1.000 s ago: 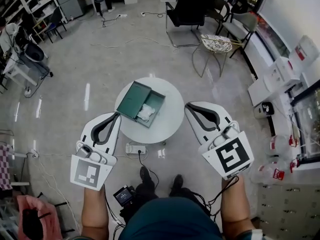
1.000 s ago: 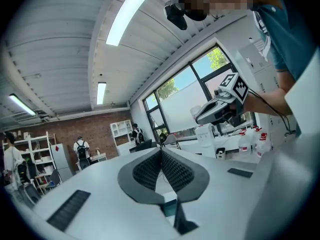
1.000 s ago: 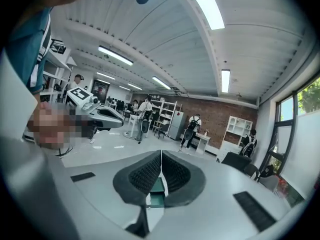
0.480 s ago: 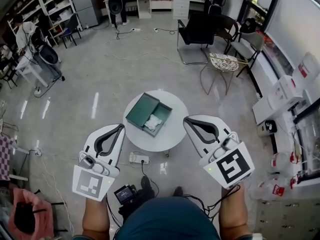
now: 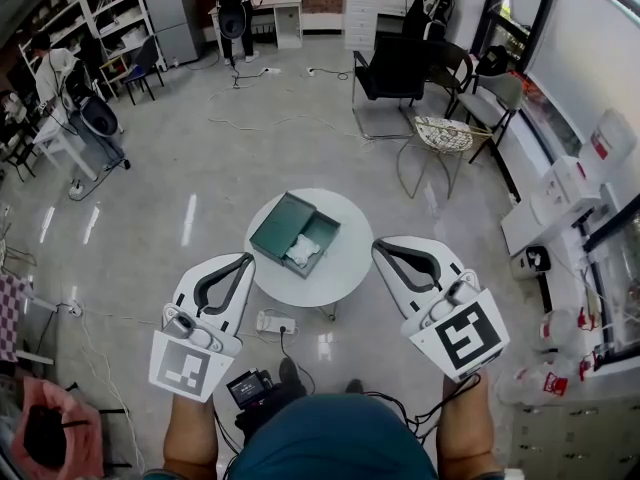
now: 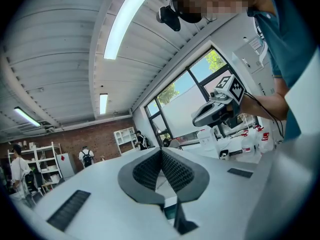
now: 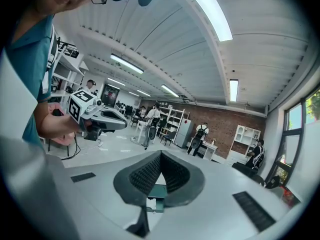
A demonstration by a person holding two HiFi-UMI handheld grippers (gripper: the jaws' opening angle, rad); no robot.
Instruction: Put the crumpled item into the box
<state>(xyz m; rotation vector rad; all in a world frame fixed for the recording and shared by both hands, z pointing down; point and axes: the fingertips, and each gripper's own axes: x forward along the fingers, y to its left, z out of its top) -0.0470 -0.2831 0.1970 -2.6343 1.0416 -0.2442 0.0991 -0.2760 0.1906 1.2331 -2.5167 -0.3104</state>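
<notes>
- A round white worktop (image 5: 345, 268) stands on the pale floor (image 5: 200, 158), right in front of the person.
- A dark green box (image 5: 280, 220) sits open on the worktop, a little left of its middle.
- The crumpled item (image 5: 303, 252), white, lies inside the open part of the box, on the side nearer the person.
- The left hand-held gripper (image 5: 246, 260) is narrow: in its own view the two ribbed pads meet at the tips with nothing between them.
- In the head view its tip shows at the worktop's left edge, apart from the box.
- The right hand-held gripper (image 5: 384, 249) is narrow too: its pads are pressed together at the tips and hold nothing.
- Its tip shows at the worktop's right edge, well apart from the box.
- Both are held out level or nearly so, one on each side of the worktop. Each marker cube sits close to the person's forearm.
- In the right gripper view a bit of green shows through the gap behind the closed pads.
- A white power strip (image 5: 272, 321) lies on the floor just below the worktop's near edge.
- Farther back stand a black chair (image 5: 392, 66) and a wire chair (image 5: 440, 134), well apart from the worktop.
</notes>
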